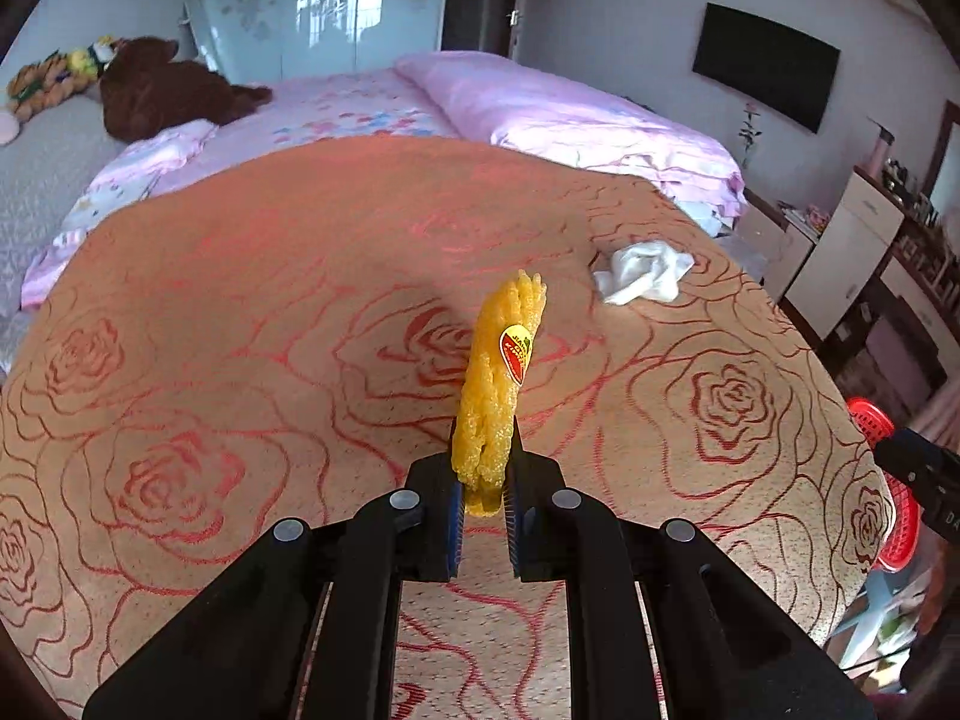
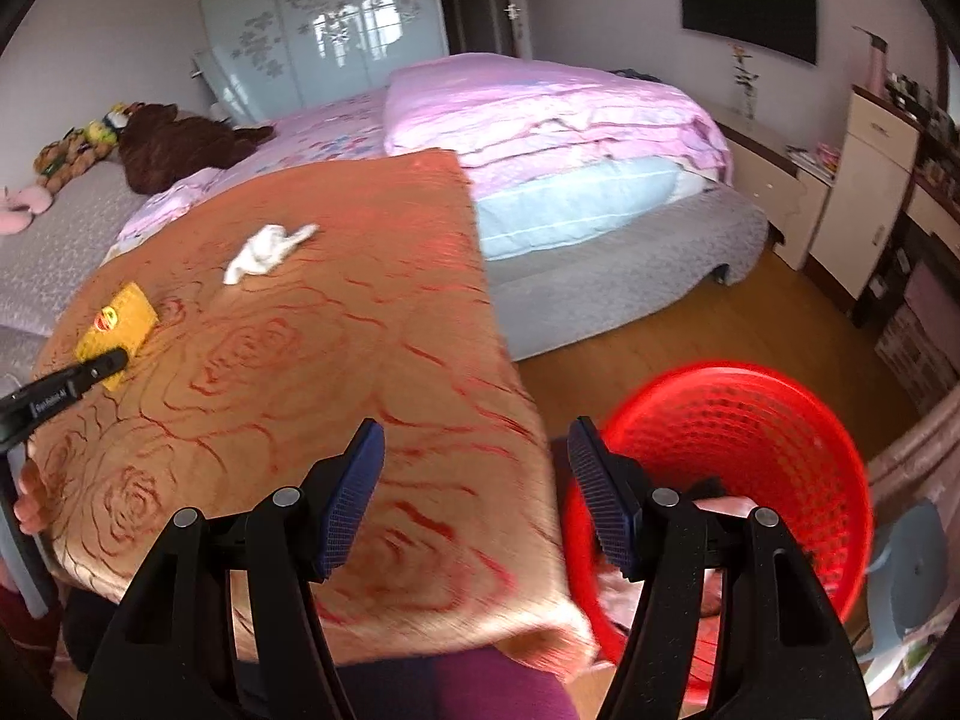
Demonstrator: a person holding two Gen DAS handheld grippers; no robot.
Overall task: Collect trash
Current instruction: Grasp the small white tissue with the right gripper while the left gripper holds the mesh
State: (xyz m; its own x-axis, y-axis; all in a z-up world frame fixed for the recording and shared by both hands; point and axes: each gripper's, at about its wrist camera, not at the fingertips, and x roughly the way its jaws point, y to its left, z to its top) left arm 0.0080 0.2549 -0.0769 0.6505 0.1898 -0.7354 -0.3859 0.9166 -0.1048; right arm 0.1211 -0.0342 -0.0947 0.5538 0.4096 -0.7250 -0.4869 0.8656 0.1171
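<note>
Left gripper [image 1: 485,480] is clamped on a yellow foam fruit net [image 1: 498,384], pads pressing its lower end; the net stands up and away from the jaws, above the table. A red-and-yellow oval sticker [image 1: 517,353] sits on the net's upper half. In the right wrist view the same net [image 2: 117,327] appears flat-on near the table's left edge, with the left gripper's black finger [image 2: 99,367] across its lower corner.

Right gripper [image 2: 474,498] has its jaws well apart, nothing between the blue pads (frame is motion-blurred here). It hangs over the table's near right corner, beside the red perforated basket [image 2: 780,414], which stands on the wooden floor just right of the table.

Table is covered with an orange rose-patterned cloth [image 1: 252,312]. A crumpled white tissue [image 1: 642,271] lies on the cloth toward the far side, apart from the net.

Behind the table: bed with pink bedding [image 2: 552,114].
</note>
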